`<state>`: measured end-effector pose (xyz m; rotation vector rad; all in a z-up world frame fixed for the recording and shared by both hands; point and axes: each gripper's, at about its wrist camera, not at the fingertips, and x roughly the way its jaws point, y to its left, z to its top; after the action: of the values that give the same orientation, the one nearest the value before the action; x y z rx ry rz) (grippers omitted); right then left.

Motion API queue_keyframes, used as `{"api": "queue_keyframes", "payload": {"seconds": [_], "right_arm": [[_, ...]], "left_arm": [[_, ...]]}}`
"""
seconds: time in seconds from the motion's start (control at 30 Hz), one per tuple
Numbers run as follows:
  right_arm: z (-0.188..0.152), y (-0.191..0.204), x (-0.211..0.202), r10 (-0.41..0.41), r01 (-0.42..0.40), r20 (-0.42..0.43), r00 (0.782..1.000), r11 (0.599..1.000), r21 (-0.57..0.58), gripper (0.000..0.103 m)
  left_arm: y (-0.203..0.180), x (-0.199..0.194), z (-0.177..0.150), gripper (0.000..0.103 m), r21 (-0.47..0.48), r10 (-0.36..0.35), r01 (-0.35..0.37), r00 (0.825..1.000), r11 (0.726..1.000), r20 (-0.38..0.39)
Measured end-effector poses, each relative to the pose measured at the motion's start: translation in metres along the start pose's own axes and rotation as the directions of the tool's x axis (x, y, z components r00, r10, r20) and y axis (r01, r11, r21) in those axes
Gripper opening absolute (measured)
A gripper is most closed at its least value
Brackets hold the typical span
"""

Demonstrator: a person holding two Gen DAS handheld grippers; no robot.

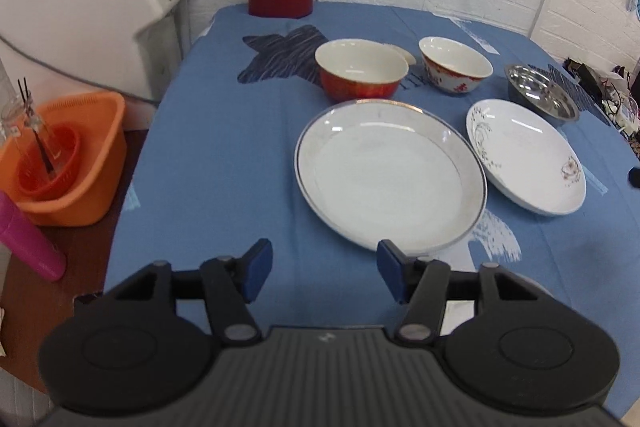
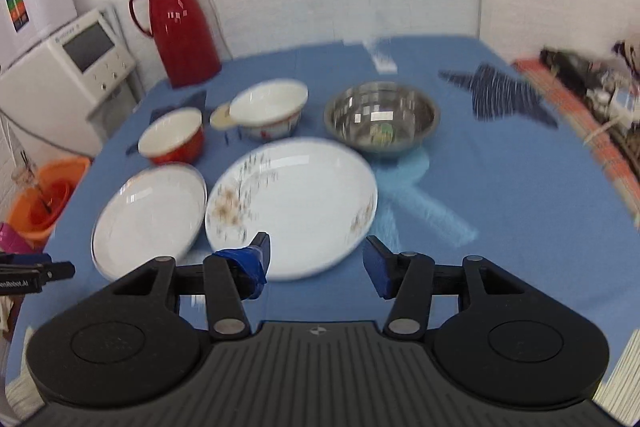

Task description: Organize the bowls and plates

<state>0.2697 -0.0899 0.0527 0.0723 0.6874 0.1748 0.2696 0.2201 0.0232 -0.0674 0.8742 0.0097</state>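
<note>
Plates and bowls sit loose on the blue tablecloth (image 1: 224, 131), nothing stacked yet, so the sorting looks to be at its very start. Reading across from the left: the red bowl (image 1: 362, 73) stands upright behind the silver-rimmed plate (image 1: 390, 173), the red-patterned white bowl (image 1: 455, 69) comes next, and the floral plate (image 1: 526, 157) lies just beside the rimmed one, their edges close or perhaps touching. Farthest right is the steel bowl (image 1: 542, 95). All five rest mouth-up and level; being round, none has a long axis or a facing to speak of, though the floral plate's spray of grasses lies toward its left edge.

Left gripper (image 1: 324, 269) hovers near the front edge of the silver-rimmed plate, its blue pads (image 1: 259, 269) spread wide with nothing between them. Right gripper (image 2: 316, 263) hangs over the near rim of the floral plate, likewise spread wide and empty; that view is smeared, so I would guess it is in motion.

To do this step well, I would bring one pad under the near rim and the other over it, pinch at the lip rather than the flat, and lift level. Thin glazed rims slip easily, so a firm bite before raising matters. Plate onto plate, then bowls nested, seems the sensible order.
</note>
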Motion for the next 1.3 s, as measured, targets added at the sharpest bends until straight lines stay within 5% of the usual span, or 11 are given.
{"api": "queue_keyframes", "payload": {"seconds": [0.13, 0.23, 0.3, 0.6, 0.87, 1.17, 1.23, 1.3], "right_arm": [[0.041, 0.018, 0.009, 0.113, -0.103, 0.1, 0.989, 0.99, -0.1, 0.039], [0.052, 0.038, 0.063, 0.213, -0.227, -0.136, 0.967, 0.969, -0.099, 0.039], [0.056, 0.053, 0.096, 0.26, -0.282, -0.199, 0.945, 0.955, -0.088, 0.039], [0.075, 0.117, 0.187, 0.238, -0.35, -0.377, 0.895, 0.899, -0.263, 0.039], [0.055, 0.134, 0.221, 0.235, -0.394, -0.476, 0.847, 0.88, -0.266, 0.04], [0.037, 0.139, 0.206, 0.229, -0.36, -0.418, 0.879, 0.894, -0.267, 0.044], [0.033, 0.14, 0.202, 0.235, -0.36, -0.418, 0.878, 0.899, -0.25, 0.044], [0.028, 0.141, 0.197, 0.257, -0.375, -0.424, 0.869, 0.899, -0.225, 0.044]], "left_arm": [[0.008, 0.016, 0.042, 0.061, -0.027, 0.017, -0.017, 1.0, 0.999, 0.005], [0.014, 0.034, 0.059, 0.061, -0.029, 0.041, -0.041, 0.999, 0.999, -0.018], [0.019, 0.045, 0.061, 0.061, -0.041, 0.035, -0.037, 0.998, 0.998, -0.048], [0.034, 0.079, 0.054, 0.061, -0.103, -0.069, 0.054, 0.985, 0.993, -0.156], [0.032, 0.093, 0.051, 0.061, -0.122, -0.131, 0.11, 0.975, 0.986, -0.178], [0.022, 0.096, 0.04, 0.06, -0.099, -0.132, 0.116, 0.977, 0.988, -0.169], [0.023, 0.094, 0.039, 0.047, -0.103, -0.136, 0.12, 0.976, 0.987, -0.17], [0.027, 0.092, 0.036, 0.046, -0.107, -0.138, 0.12, 0.975, 0.987, -0.174]]}}
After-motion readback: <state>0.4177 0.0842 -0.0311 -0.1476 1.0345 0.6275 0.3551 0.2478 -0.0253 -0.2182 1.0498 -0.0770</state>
